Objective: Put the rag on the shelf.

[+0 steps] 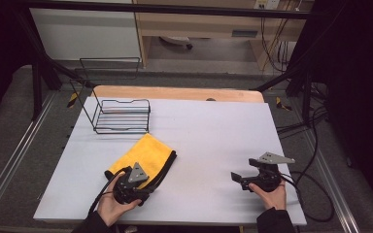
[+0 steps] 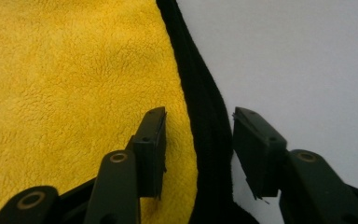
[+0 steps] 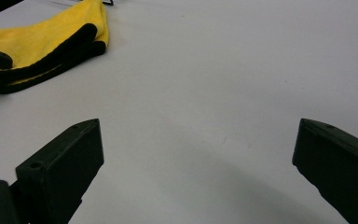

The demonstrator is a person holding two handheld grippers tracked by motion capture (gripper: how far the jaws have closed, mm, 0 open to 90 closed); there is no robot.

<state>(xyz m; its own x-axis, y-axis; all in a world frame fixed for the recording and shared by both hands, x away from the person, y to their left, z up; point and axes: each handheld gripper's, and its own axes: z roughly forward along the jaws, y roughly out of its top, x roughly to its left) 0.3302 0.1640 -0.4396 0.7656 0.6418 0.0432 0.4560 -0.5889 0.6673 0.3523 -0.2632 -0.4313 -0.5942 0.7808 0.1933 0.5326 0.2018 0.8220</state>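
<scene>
A folded yellow cloth (image 1: 145,151) with a black hem lies left of the table's middle. My left gripper (image 1: 143,191) rests at the cloth's near right edge. In the left gripper view its jaws (image 2: 199,140) stand open astride the black hem (image 2: 205,116): one jaw lies over the yellow cloth (image 2: 65,84), the other over bare table. My right gripper (image 1: 238,180) is held low at the near right, pointing left, open wide over bare white table (image 3: 200,128). From there the cloth (image 3: 51,37) lies well off to the far left.
A black wire rack (image 1: 121,115) stands at the table's (image 1: 213,126) far left, just beyond the cloth. A wooden strip (image 1: 175,93) runs along the far edge. Cables (image 1: 315,189) trail off the right side.
</scene>
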